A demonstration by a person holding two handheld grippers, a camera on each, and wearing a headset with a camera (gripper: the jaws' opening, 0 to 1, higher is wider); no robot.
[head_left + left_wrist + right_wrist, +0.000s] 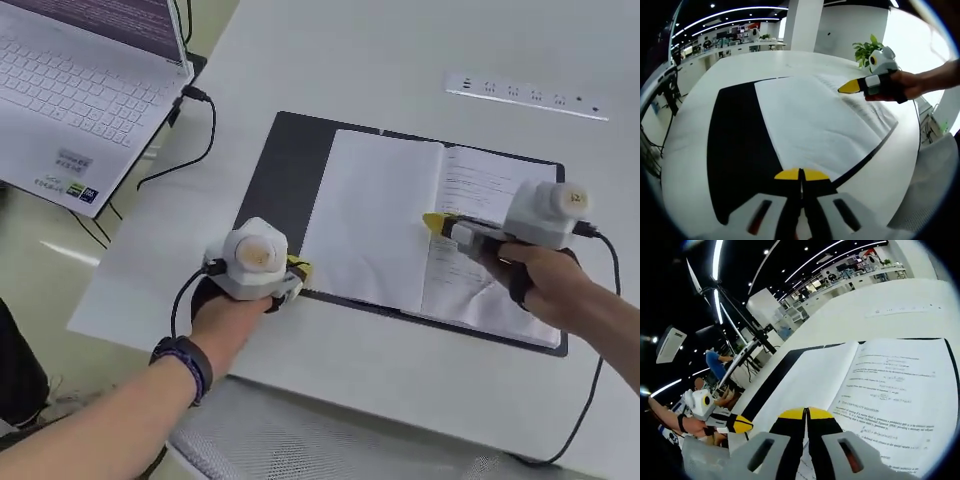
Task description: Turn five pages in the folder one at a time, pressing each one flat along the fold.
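Head view: folder (285, 170) lies open on the worktop (400, 60); my right tongs (436, 222), shut and empty, rest at its fold, left tongs (299, 268) shut at its near edge. Pressing unevenly could crease the page (370, 215).

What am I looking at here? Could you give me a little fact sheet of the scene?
surface: white table
folder: open, black cover bare at its left
blank page: left of the fold
printed page: right of the fold
left hand-held gripper: shut, at the folder's near edge
right hand-held gripper: shut, tips at the fold
also there: laptop, power strip
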